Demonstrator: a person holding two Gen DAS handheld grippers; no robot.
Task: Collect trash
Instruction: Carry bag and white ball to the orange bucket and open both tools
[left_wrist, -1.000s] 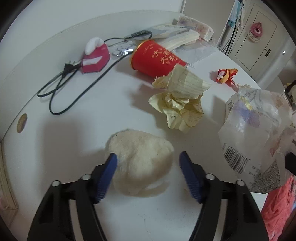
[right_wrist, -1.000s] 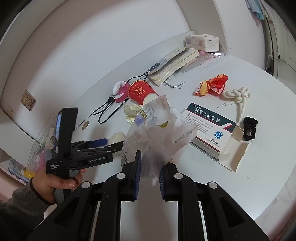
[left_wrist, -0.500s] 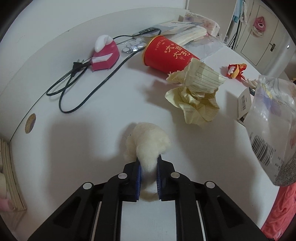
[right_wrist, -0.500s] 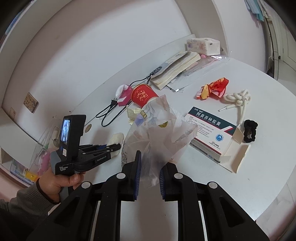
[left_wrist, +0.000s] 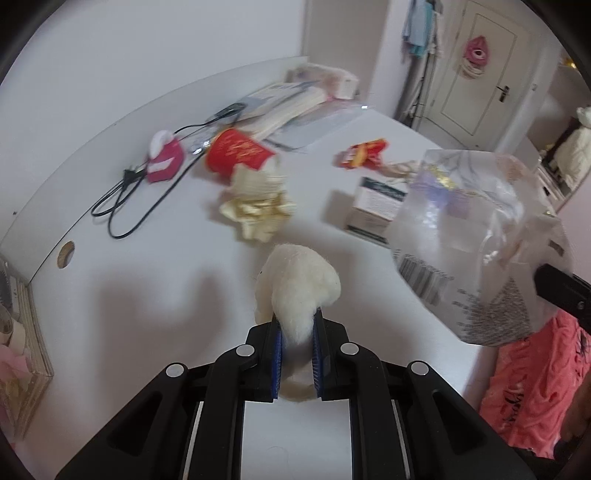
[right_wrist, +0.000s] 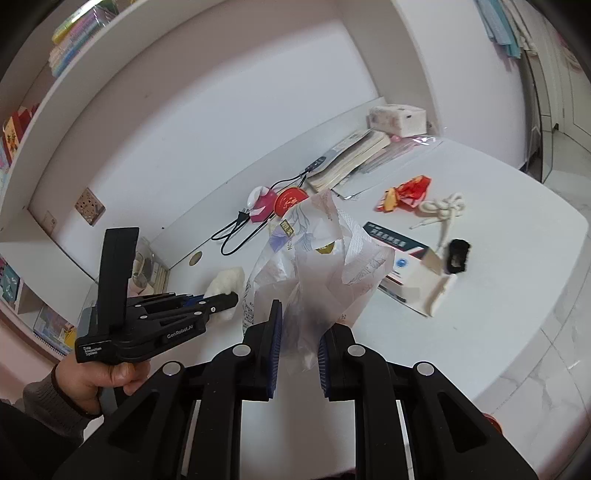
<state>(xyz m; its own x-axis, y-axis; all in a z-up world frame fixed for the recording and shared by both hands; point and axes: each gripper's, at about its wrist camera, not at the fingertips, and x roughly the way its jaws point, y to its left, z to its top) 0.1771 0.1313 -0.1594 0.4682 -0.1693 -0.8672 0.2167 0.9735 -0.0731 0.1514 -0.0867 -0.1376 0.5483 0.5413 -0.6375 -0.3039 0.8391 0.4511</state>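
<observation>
The left gripper (left_wrist: 297, 334) pinches the soft, featherlight cotton wad (left_wrist: 301, 286) mid-body, while the right gripper (right_wrist: 297, 332) clamps the flimsy plastic bag (right_wrist: 314, 258).

You're over a white desk (right_wrist: 517, 229) tucked against a white wall (right_wrist: 221, 122). Above the desk runs a shelf (right_wrist: 74, 70) of books; beyond its far end stands a closed door (left_wrist: 476, 85), pale tiled floor (right_wrist: 546, 373) beside it.
</observation>
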